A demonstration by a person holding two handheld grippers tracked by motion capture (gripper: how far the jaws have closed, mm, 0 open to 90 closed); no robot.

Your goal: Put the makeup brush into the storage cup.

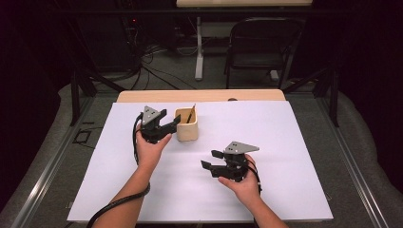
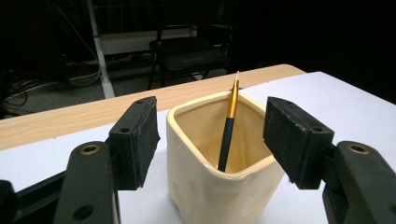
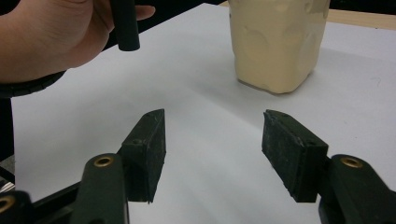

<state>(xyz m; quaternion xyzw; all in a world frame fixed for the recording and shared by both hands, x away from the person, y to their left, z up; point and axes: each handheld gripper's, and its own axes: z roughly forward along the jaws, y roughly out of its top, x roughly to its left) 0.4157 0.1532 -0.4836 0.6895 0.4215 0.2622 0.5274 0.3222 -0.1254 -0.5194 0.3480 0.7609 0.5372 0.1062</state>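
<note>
The left claw (image 1: 167,125) stood wide apart and gripped nothing. In the left gripper view its two black pads (image 2: 140,135) flanked the near wall of the cream cup (image 2: 219,163) with a gap on each side, so the cup sat straight ahead of that claw and just beside its tips, neither pad pressing it. One pen (image 2: 229,126), black in the barrel with a gold upper part, leaned inside the cup; its long axis ran steeply up and tilted a little to the right of the claw's line, tip above the rim. The pen appeared already deposited, and the likely next move was a plain draw-back toward the person, which called for keeping both pads off the cup wall.

Further right, the right claw (image 1: 212,159) was also wide and empty, hovering low over the white counter (image 1: 285,142). From it the cup (image 3: 278,42) lay ahead and to the right, well apart, so the left hand (image 1: 151,151) was clearly the nearer one.

Counted: one cup, one pen, two claws.
</note>
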